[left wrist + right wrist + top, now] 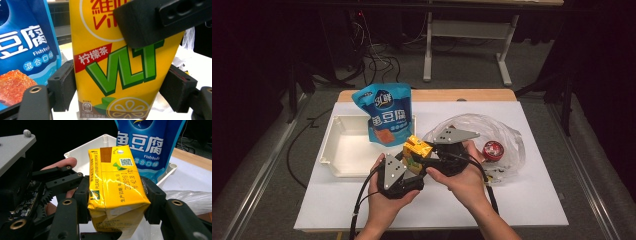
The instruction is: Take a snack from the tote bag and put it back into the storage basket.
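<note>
Gripping the yellow lemon-tea drink carton (416, 151) from both sides, the left gripper (409, 165) and right gripper (432, 152) each have jaws pressed on its faces, above the white table (532, 195). Behind stand a blue fish-tofu snack pouch (384, 112) and white plastic tray (343, 150); a clear plastic bag (502, 132) lies right.

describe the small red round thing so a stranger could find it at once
Start at the white table top and find the crumpled clear plastic bag right of the person's hands. The red round tin lies in it, the one red thing among yellow and blue packs.
</note>
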`<state>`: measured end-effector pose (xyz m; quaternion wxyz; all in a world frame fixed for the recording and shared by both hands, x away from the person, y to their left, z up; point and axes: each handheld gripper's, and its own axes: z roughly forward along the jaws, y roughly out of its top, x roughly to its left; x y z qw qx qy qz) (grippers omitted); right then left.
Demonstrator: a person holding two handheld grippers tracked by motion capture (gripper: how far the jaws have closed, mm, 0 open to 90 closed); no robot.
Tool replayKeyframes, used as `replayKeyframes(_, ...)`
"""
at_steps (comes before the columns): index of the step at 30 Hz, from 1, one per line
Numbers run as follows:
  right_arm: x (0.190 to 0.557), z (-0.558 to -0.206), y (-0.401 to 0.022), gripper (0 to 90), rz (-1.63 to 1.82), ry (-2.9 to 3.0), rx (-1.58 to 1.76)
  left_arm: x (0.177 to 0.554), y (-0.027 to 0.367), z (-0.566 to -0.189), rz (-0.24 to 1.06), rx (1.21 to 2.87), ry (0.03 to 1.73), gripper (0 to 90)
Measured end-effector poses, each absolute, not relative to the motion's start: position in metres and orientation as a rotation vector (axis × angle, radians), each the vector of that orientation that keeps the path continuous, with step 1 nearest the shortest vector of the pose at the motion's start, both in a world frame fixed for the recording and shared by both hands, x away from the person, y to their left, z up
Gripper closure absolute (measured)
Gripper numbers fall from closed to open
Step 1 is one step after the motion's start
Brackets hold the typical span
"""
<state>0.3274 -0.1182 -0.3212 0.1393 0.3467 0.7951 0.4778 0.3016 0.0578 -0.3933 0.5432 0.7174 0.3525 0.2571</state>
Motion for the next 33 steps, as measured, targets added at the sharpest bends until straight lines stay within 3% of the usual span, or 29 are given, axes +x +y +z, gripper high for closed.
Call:
replayKeyframes(8,0.331,-0.326,-0.118,48.0,1.412,2.312,0.970,0.300,0.061,-0.397,0.612,1.692,0.841,30.9)
replayKeyframes(11,0.331,-0.323,-0.123,36.1,1.472,2.304,0.966,0.303,0.065,-0.399,0.607,1.689,0.867,31.2)
replayKeyframes(16,0.327,-0.316,-0.138,30.6,1.552,2.250,0.936,0.307,0.074,-0.400,0.609,1.664,0.905,31.4)
replayKeyframes(33,0.318,-0.344,-0.228,30.2,1.502,2.101,1.097,0.327,0.109,-0.410,0.706,1.582,1.012,31.7)
